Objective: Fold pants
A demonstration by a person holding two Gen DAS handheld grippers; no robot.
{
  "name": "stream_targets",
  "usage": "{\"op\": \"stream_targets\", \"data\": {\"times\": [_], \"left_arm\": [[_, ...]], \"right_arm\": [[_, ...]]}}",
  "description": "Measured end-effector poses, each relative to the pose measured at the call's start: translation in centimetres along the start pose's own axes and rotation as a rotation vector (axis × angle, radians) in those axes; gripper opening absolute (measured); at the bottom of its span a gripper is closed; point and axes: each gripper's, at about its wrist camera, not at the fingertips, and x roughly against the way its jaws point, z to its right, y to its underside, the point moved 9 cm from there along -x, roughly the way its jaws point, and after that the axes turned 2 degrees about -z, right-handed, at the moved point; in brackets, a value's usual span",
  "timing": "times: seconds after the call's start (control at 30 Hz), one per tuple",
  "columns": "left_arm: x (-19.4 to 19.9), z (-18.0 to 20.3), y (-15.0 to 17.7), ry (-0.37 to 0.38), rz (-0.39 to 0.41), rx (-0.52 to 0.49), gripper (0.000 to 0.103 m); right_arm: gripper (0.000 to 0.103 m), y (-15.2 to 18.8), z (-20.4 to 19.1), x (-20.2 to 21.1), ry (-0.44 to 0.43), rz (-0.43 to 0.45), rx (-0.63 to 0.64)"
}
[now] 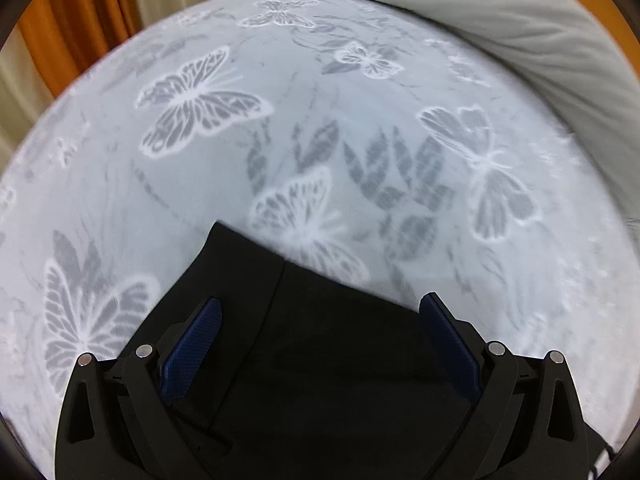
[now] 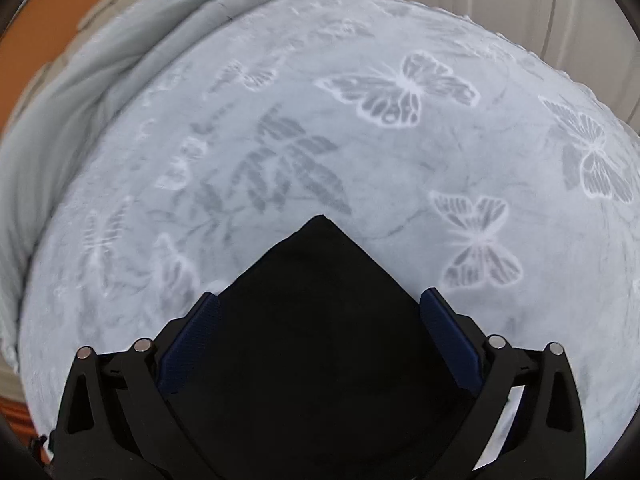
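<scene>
The pants (image 1: 320, 360) lie on the bed (image 1: 120, 200) at the lower middle of both views. A rumpled blanket (image 1: 520, 32) lies along the bed's upper right edge, curtains (image 1: 80, 20) behind at upper left.

Bedspread (image 1: 120, 184) wide open ahead; only rumpled grey blanket (image 1: 520, 20) blocks far edge.

The pants (image 1: 320, 340) are matt black cloth. The butterfly-print bedspread (image 1: 360, 128) looks soft and fleecy, and the blue finger pads (image 1: 192, 356) look ribbed.
</scene>
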Motion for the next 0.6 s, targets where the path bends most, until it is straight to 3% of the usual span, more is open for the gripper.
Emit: {"op": "stream_targets", "data": {"times": [0.07, 0.17, 0.2, 0.23, 0.27, 0.3, 0.33, 0.37, 0.4, 0.6], "left_arm": [[-0.7, 0.4, -0.1, -0.082, -0.008, -0.012, 0.095], [-1.2, 1.0, -0.1, -0.141, 0.007, -0.062, 0.094], [-1.2, 1.1, -0.1, -0.145, 0.02, -0.083, 0.088], [-1.0, 1.0, 0.0, -0.143, 0.035, -0.098, 0.084], [-0.6, 0.8, 0.1, -0.142, 0.048, -0.106, 0.07], [-0.2, 0.4, 0.2, -0.153, 0.055, -0.112, 0.048], [0.1, -0.1, 0.1, -0.159, 0.06, -0.113, 0.036], [0.7, -0.4, 0.2, -0.094, 0.057, -0.111, 0.013], [1.2, -0.2, 0.5, 0.01, 0.036, -0.105, 0.003], [7.8, -1.2, 2.0, 0.133, 0.105, -0.156, 0.003]], "right_arm": [[0.078, -0.2, 0.1, -0.6, 0.059, 0.01, 0.006], [0.061, -0.3, -0.1, -0.8, 0.111, 0.037, 0.051], [0.05, -0.3, -0.3, -0.7, 0.104, 0.042, 0.066], [0.03, -0.3, -0.5, -0.7, 0.088, 0.04, 0.082], [0.017, -0.2, -0.8, -0.6, 0.061, 0.038, 0.092], [0.002, 0.1, -1.1, -0.3, 0.009, 0.025, 0.095], [0.002, 0.0, -1.4, -0.1, -0.01, 0.021, 0.097], [0.002, 0.0, -1.5, 0.5, -0.012, 0.031, 0.109], [0.002, 0.1, -1.6, 1.2, -0.02, 0.05, 0.123], [0.002, 1.1, -1.6, 9.2, -0.147, 0.164, 0.16]]}}
